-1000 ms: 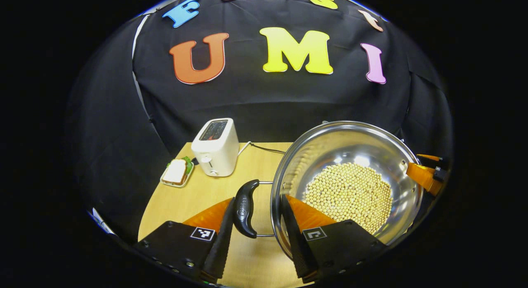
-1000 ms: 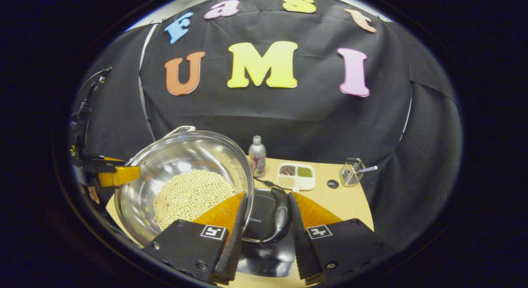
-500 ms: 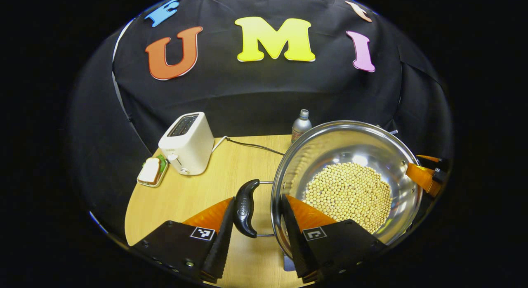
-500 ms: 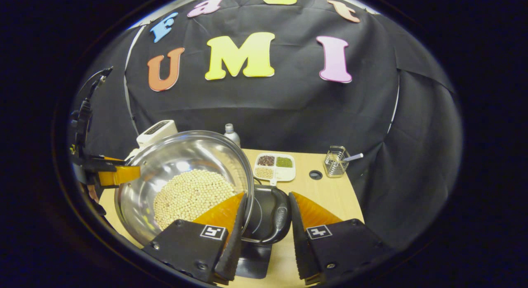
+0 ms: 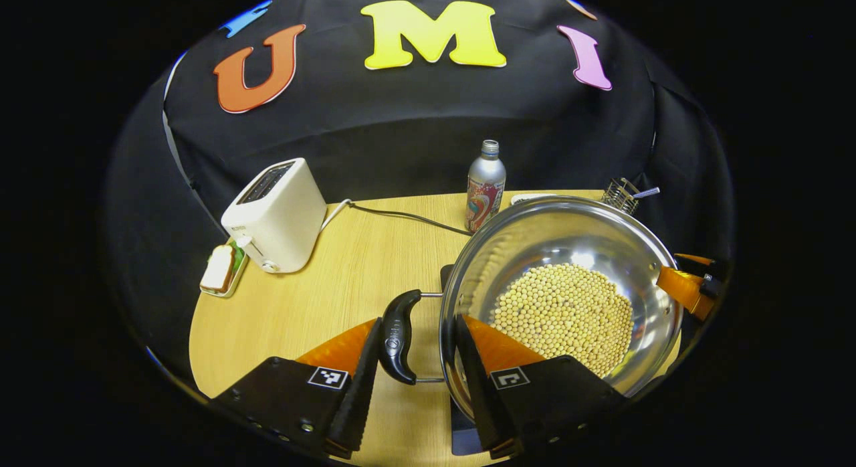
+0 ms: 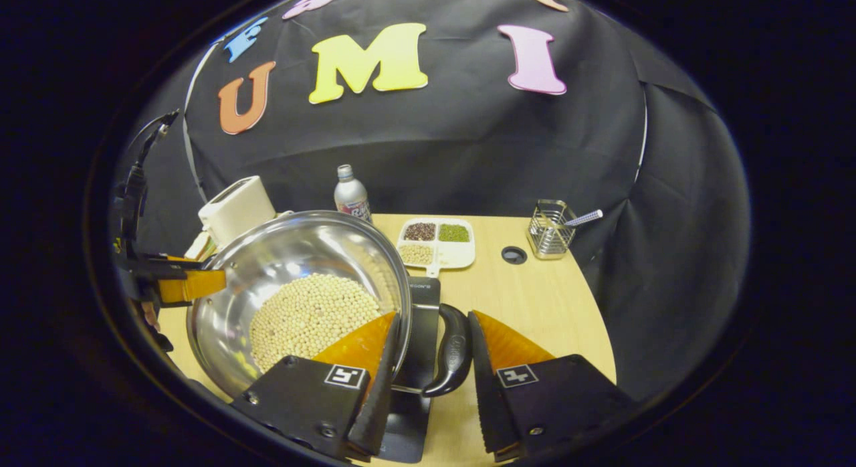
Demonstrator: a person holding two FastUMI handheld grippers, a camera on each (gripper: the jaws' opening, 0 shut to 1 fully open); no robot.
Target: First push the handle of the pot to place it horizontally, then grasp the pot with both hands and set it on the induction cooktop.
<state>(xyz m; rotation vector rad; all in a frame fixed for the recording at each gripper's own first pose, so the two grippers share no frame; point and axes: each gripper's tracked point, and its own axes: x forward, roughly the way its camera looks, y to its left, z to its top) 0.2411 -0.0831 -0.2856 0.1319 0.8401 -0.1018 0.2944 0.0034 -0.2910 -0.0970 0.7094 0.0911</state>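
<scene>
A steel pot (image 5: 562, 279) holding pale round beans hangs above the wooden table (image 5: 301, 306), carried between both grippers. My left gripper (image 5: 418, 321) is shut on the pot: one finger presses the black side handle (image 5: 398, 336), the other the inside wall. My right gripper (image 6: 433, 314) clamps the opposite black handle (image 6: 455, 350) and rim in the same way. Beneath the pot (image 6: 301, 286) lies the black induction cooktop (image 6: 422, 306), and its corner (image 5: 465, 433) peeks out in the left gripper view. Each view also catches the other gripper across the pot: the right gripper (image 5: 689, 286) and the left gripper (image 6: 180, 283).
A white toaster (image 5: 274, 216) with its cord and a sandwich plate (image 5: 221, 269) stand at the back left. A metal bottle (image 5: 485, 186) is behind the pot. A divided tray of grains (image 6: 436, 243), a wire holder (image 6: 550, 221) and a table hole (image 6: 513, 255) lie to the right.
Both grippers have carried the pot to the right, keeping their hold. The toaster has slid leftward in view, more table shows, and the cooktop now lies under the pot.
</scene>
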